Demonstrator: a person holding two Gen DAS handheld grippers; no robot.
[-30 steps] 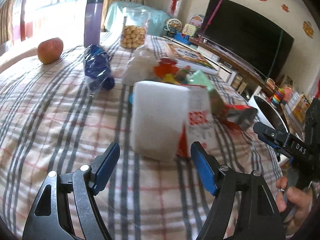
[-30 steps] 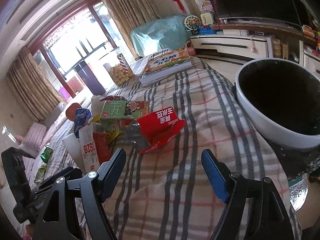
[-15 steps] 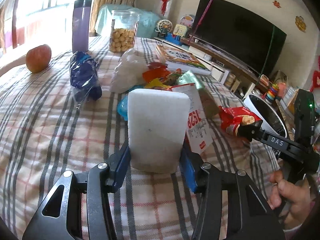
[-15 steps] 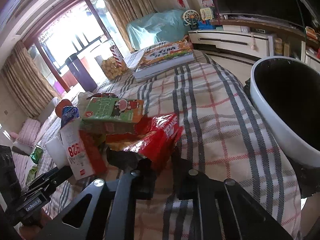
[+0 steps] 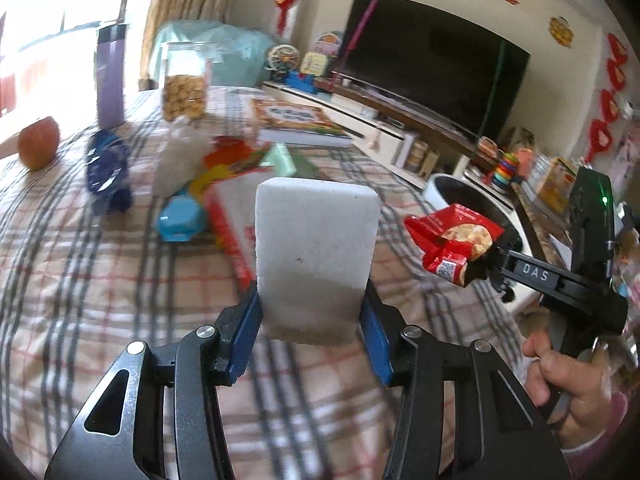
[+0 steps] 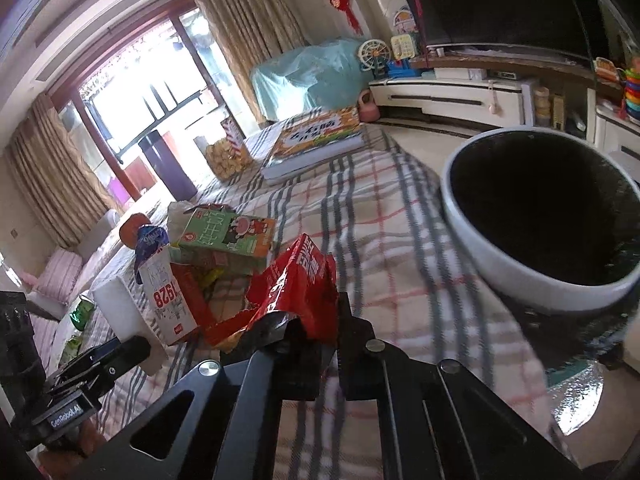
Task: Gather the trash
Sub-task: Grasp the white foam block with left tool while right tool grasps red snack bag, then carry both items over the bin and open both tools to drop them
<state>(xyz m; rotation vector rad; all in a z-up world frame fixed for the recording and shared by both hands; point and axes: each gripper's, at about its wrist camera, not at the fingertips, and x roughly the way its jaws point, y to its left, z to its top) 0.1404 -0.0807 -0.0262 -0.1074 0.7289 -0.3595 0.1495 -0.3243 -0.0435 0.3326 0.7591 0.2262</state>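
Both tools have just clamped down: the left tool (image 5: 310, 334) is gripping a white foam block (image 5: 316, 256), and the right tool (image 6: 316, 344) is pinching a red snack wrapper (image 6: 296, 292), both now lifted off the worktop (image 5: 80, 280). The bin (image 6: 480, 232) is waiting just right of the wrapper, nothing between them. More wrappers (image 6: 228, 236) are lying behind.

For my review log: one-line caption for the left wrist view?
Left gripper clamps white foam block; right gripper holds red snack wrapper.
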